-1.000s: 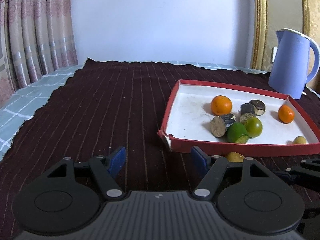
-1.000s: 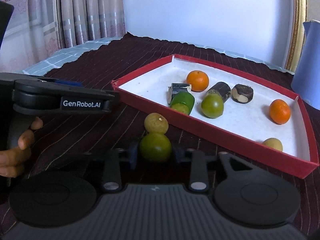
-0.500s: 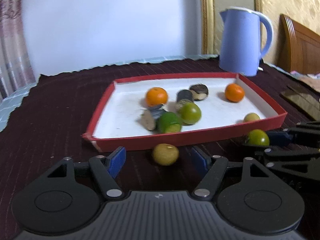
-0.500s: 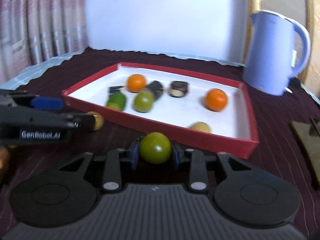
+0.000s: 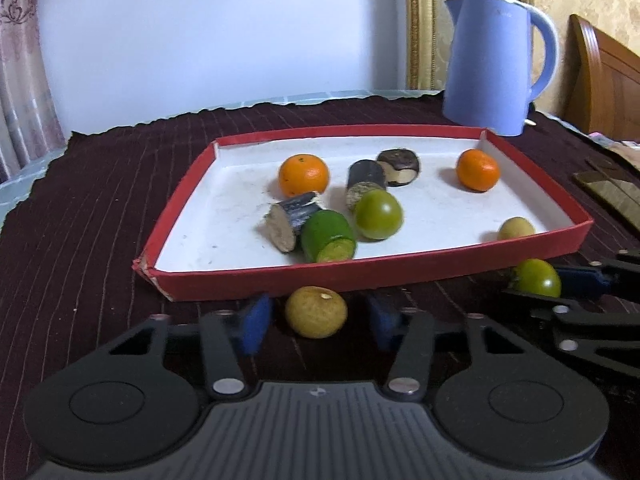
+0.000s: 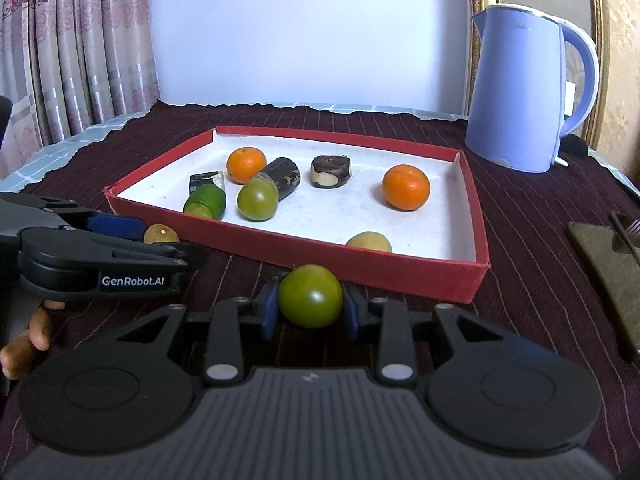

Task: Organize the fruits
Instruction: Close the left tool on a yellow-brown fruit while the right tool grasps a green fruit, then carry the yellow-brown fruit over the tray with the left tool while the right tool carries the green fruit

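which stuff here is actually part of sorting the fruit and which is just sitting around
Part of the job:
- red tray with two oranges, a green fruit, a cut green piece, a yellow fruit
- green fruit in the right gripper
- yellow fruit on the cloth, between the open left gripper fingers

Just lying about:
- blue kettle
- dark cloth
- curtains

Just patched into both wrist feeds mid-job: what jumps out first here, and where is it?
The red tray on the dark cloth, holding two oranges, green fruit and dark cut pieces, grabs the eye, with the blue kettle behind its right corner. In front of the tray's near wall, the right gripper is clamped on a green fruit. To its left, the left gripper stands open around a yellow fruit on the cloth.
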Available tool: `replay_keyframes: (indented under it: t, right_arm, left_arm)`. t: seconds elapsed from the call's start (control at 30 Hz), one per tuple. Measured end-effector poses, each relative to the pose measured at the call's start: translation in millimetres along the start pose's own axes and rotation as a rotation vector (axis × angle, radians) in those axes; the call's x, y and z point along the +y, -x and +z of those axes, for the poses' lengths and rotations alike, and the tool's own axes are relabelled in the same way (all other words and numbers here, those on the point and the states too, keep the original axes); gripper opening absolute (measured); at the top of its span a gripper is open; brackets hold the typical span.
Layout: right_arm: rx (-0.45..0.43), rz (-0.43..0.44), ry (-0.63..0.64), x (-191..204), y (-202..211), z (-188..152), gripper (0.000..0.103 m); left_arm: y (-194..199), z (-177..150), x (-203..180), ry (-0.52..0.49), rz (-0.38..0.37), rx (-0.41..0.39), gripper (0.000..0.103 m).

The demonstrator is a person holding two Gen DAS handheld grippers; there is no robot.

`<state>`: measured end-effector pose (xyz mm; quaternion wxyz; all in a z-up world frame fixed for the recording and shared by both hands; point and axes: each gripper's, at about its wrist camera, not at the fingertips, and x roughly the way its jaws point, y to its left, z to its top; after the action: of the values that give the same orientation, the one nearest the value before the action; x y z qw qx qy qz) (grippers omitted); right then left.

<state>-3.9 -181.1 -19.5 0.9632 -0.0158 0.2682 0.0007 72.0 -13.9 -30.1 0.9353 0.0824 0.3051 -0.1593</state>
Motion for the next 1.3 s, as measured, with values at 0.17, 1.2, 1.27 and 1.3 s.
replay_keyframes:
  t: [0.17, 1.2, 1.27, 1.3]
  right_arm:
    - [0.002, -0.009, 0.004, 1, -1, 0, 0.032]
    - [-0.067, -0.051, 0.004, 5, 12, 16, 0.032]
    - [-0.072, -0.052, 0.008, 6, 12, 19, 0.032]
    - [-0.075, -0.053, 0.011, 6, 12, 21, 0.032]
  left_arm:
    - [6, -4, -12, -0.052, 0.044, -0.021, 0.03]
    - [27, 12, -9, 0.009, 0.066, -0.044, 0.03]
    - [27, 15, -9, 0.01, 0.073, -0.049, 0.03]
    - [27, 16, -9, 0.012, 0.076, -0.051, 0.03]
